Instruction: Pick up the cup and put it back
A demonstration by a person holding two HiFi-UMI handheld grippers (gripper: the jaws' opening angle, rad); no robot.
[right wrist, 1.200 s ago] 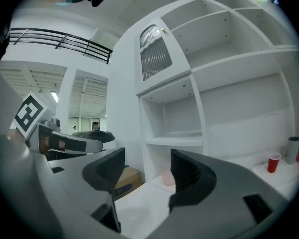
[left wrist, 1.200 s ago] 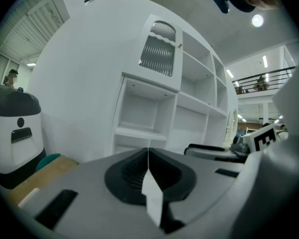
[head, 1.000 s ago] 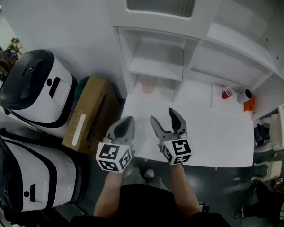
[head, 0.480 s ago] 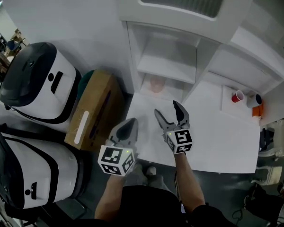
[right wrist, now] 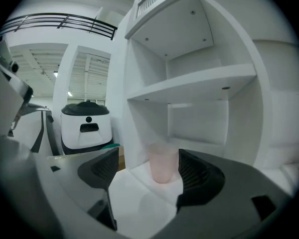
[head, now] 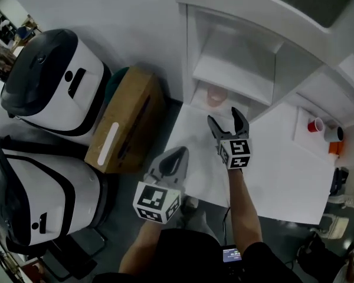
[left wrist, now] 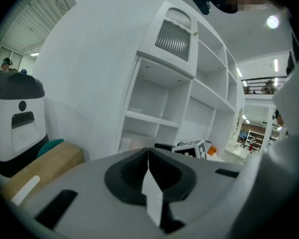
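A translucent pink cup [head: 215, 95] stands upright in the lowest cubby of the white shelf unit [head: 248, 69], at the back of the white table [head: 283, 170]. My right gripper [head: 227, 119] hovers over the table just in front of that cubby. Its jaws are opening wide, with nothing between them. In the right gripper view the cup [right wrist: 163, 162] shows ahead, framed by the two dark pads [right wrist: 195, 176] but beyond their tips. My left gripper [head: 178, 155] hangs back at the table's near left edge, shut and empty; its jaws [left wrist: 148, 156] meet in a line.
A cardboard box [head: 127, 125] and two white-and-black machines [head: 50, 93] [head: 35, 199] stand on the floor to the left. On the table's far right are a red cup [head: 314, 124], a grey cup [head: 332, 134] and an orange item [head: 336, 148].
My right gripper has reached forward toward the cubby with the pink cup, and its jaws have spread a little. The left gripper has stayed back near the table edge.
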